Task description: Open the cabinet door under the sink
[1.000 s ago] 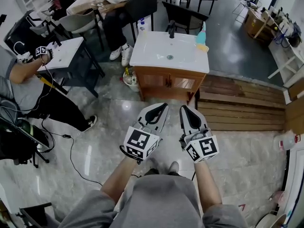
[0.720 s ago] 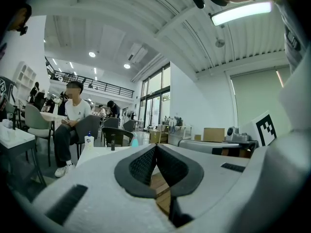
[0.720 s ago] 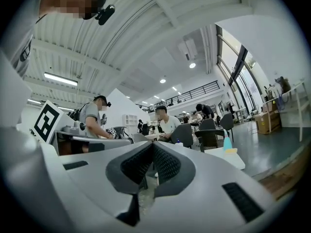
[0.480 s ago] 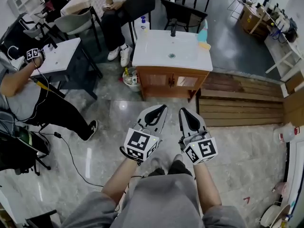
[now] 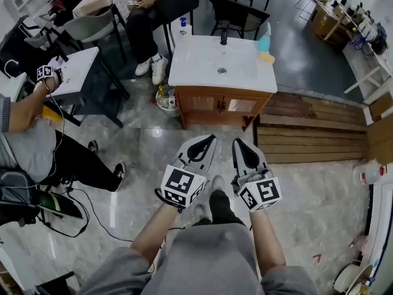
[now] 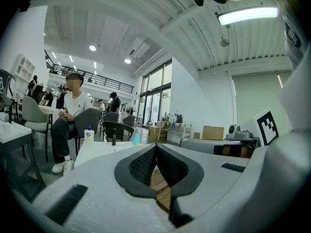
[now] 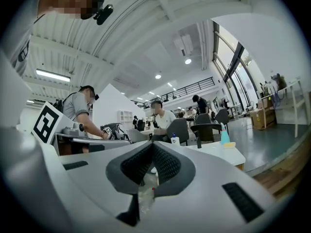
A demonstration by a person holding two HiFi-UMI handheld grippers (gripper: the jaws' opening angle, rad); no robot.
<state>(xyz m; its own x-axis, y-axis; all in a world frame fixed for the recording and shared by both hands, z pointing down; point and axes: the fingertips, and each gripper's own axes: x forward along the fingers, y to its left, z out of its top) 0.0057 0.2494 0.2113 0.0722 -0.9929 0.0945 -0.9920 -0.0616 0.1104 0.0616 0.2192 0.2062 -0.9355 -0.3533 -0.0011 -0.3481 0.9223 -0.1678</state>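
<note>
In the head view the wooden sink cabinet (image 5: 220, 107) stands ahead on the tiled floor, under a white basin top (image 5: 209, 63) with a black faucet (image 5: 223, 37). Its two doors (image 5: 201, 104) are shut, with small handles at the middle seam. My left gripper (image 5: 207, 141) and right gripper (image 5: 239, 144) are held side by side well short of the cabinet, pointing at it. Both are shut with nothing between the jaws. In the left gripper view (image 6: 155, 147) and the right gripper view (image 7: 152, 146) the dark pads meet at the tip.
A low wooden platform (image 5: 313, 134) lies right of the cabinet. At the left are a dark table with a white top (image 5: 80, 69) and a seated person (image 5: 37, 128), with cables (image 5: 92, 195) on the floor. A blue bottle (image 5: 263, 42) stands on the basin's corner. Chairs (image 5: 236, 14) are behind.
The grippers keep their pose and stay shut. My foot has stepped forward under them, and the seated person at the left has shifted their legs.
</note>
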